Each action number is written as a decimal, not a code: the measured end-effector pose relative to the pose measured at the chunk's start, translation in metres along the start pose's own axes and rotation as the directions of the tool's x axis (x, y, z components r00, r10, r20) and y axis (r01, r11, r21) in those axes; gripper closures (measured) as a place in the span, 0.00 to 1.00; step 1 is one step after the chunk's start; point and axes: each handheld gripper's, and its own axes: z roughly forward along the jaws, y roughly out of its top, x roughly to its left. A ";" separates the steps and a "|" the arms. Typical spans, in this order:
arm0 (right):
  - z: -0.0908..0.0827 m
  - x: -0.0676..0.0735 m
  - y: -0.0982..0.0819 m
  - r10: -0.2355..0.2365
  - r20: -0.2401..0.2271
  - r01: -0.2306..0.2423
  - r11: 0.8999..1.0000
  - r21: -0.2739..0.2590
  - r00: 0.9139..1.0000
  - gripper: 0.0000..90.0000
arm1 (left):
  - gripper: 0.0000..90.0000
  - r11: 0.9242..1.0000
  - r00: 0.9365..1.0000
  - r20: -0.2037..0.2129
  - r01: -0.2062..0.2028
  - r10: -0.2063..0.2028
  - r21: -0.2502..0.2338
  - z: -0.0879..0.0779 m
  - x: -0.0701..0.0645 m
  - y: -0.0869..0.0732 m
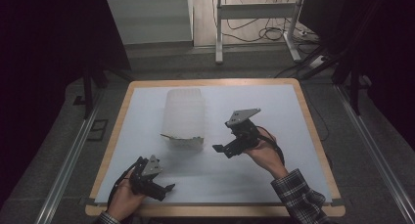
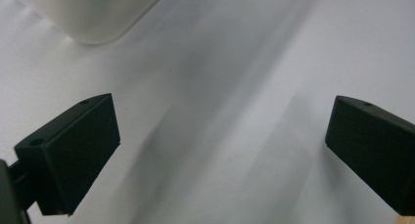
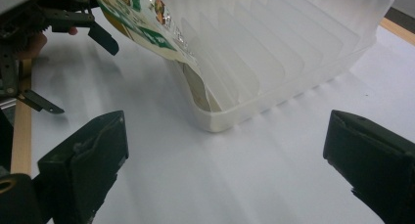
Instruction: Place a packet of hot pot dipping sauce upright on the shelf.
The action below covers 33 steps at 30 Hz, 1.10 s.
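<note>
Translucency and ribbed walls suggest the plastic tray (image 1: 183,117) will be light, thin and easily flexed; its printed lid film (image 3: 142,26) is seen peeled up at the near end. The tray lies on the white mat (image 1: 293,150), toward the far middle. A hold is best taken at the tray's stiff rim. The right gripper (image 3: 222,160) is held just right of the tray, jaws spread wide and empty; the left gripper (image 2: 220,155), nearer than the tray, is likewise unclenched. Bare mat lies on every side of the tray.

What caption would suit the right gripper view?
Open right gripper faces a ribbed translucent plastic tray on the white table.
</note>
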 end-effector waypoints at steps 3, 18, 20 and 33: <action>-0.001 0.000 -0.003 0.002 0.009 -0.002 1.000 0.002 1.000 0.04 | 0.00 1.000 1.000 0.001 0.002 -0.002 -0.003 -0.001 0.000 0.000; -0.010 -0.005 -0.019 0.033 0.041 -0.033 0.999 0.003 0.999 0.04 | 0.00 1.000 1.000 0.004 0.003 -0.003 -0.007 -0.001 0.000 0.000; -0.012 -0.005 -0.020 0.034 0.042 -0.034 0.999 0.002 0.999 0.04 | 0.00 1.000 1.000 0.004 0.003 -0.003 -0.008 -0.001 0.000 0.000; -0.025 -0.007 -0.029 0.064 0.067 -0.063 0.998 -0.020 0.996 0.03 | 0.00 1.000 1.000 0.004 0.003 -0.003 -0.008 -0.001 0.000 0.000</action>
